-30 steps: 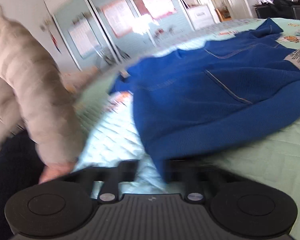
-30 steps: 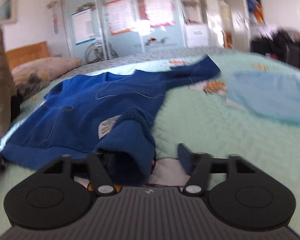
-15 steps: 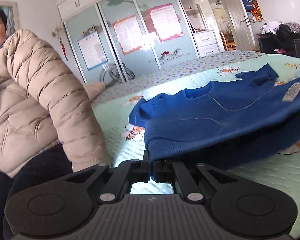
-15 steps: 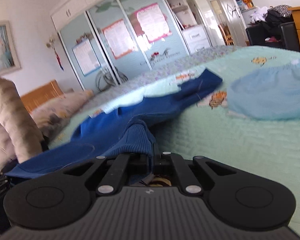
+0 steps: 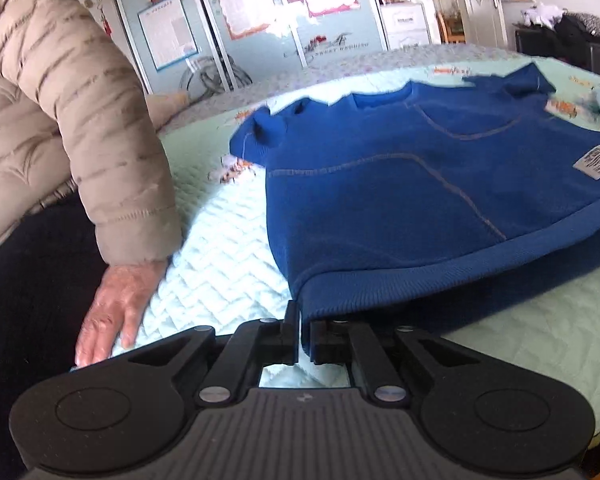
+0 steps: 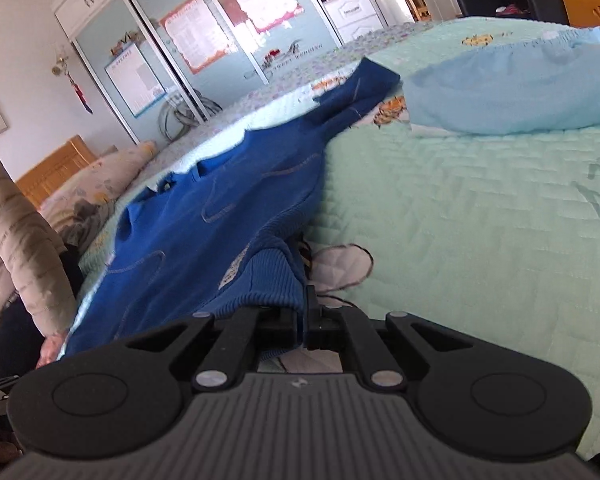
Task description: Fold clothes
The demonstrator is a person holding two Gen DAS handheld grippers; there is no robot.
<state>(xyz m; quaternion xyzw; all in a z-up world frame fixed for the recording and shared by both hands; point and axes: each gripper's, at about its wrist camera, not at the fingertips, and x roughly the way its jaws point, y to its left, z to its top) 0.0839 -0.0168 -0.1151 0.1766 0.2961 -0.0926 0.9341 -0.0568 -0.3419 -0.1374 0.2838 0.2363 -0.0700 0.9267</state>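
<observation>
A: Where was the deep-blue knit sweater (image 5: 400, 184) with pale contrast stitching?

B: It lay spread across the pale mint-green quilted bed cover (image 6: 480, 208), inside out by the look of the white care label (image 5: 596, 161) near its ribbed hem; the hem end was raised off the cover, the collar end lay flat farther away.

A: And the left hand-held gripper (image 5: 305, 330)?

B: Its fingers were pressed together on the ribbed hem at one corner; the blue cloth ran straight into the pinch.

A: The right hand-held gripper (image 6: 305, 322)?

B: Likewise closed tight on the hem's other corner, with the ribbed band bunched just above the fingers.

A: What lay around it?

B: A light-blue rumpled garment (image 6: 512, 88) sat on the cover beyond the sweater's far sleeve; a person's padded beige jacket sleeve (image 5: 92, 128) hung at the left, the bare hand (image 5: 116, 304) below it resting on the bed's edge; pale sliding wardrobe doors (image 5: 260, 20) with posters stood behind.
</observation>
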